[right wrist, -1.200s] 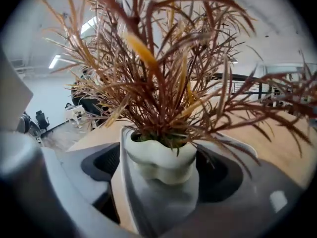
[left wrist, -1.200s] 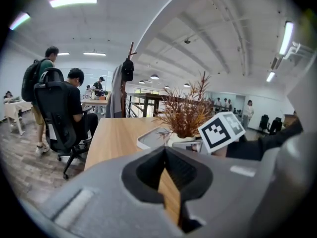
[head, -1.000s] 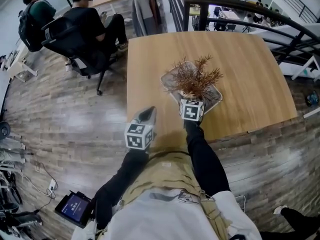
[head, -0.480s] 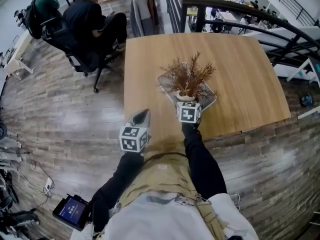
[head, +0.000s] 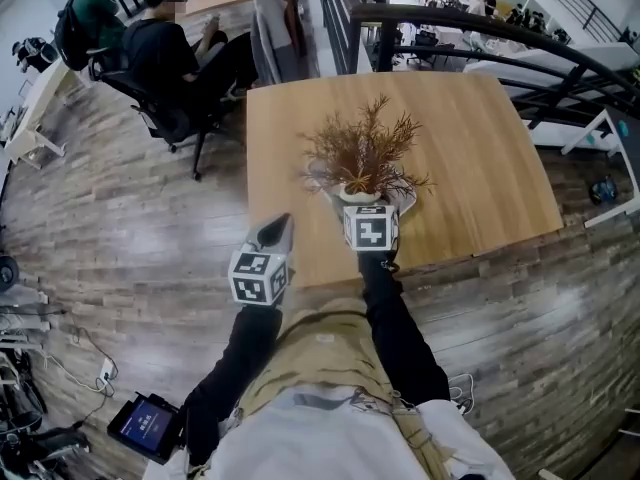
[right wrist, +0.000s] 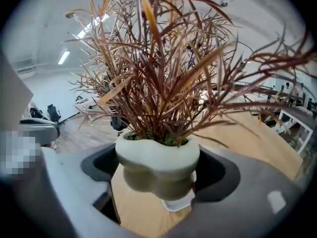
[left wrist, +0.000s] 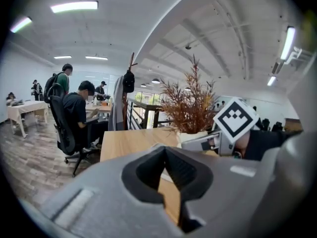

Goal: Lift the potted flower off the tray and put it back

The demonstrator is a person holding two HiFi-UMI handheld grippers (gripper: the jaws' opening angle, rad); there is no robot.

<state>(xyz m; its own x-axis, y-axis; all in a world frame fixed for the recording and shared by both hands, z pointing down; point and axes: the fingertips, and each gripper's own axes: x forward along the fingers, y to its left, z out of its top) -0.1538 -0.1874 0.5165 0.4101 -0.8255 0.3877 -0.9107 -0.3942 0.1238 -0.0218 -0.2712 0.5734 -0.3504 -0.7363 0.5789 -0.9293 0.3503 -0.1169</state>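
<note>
The right claw (right wrist: pixel 158 171), pinching the potted flower (head: pixel 362 153), has raised it just clear of the tray (right wrist: pixel 177 203) above the tabletop (head: pixel 470 148), so only the set-down remains, while the left claw (left wrist: pixel 166 152) hangs pressed together on nothing.

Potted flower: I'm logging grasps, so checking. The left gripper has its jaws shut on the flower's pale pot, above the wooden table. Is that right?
Wrong gripper. The right gripper has its jaws shut on the pale pot of the potted flower, above the wooden table. The right gripper view shows it; the left gripper is shut on nothing.
</note>
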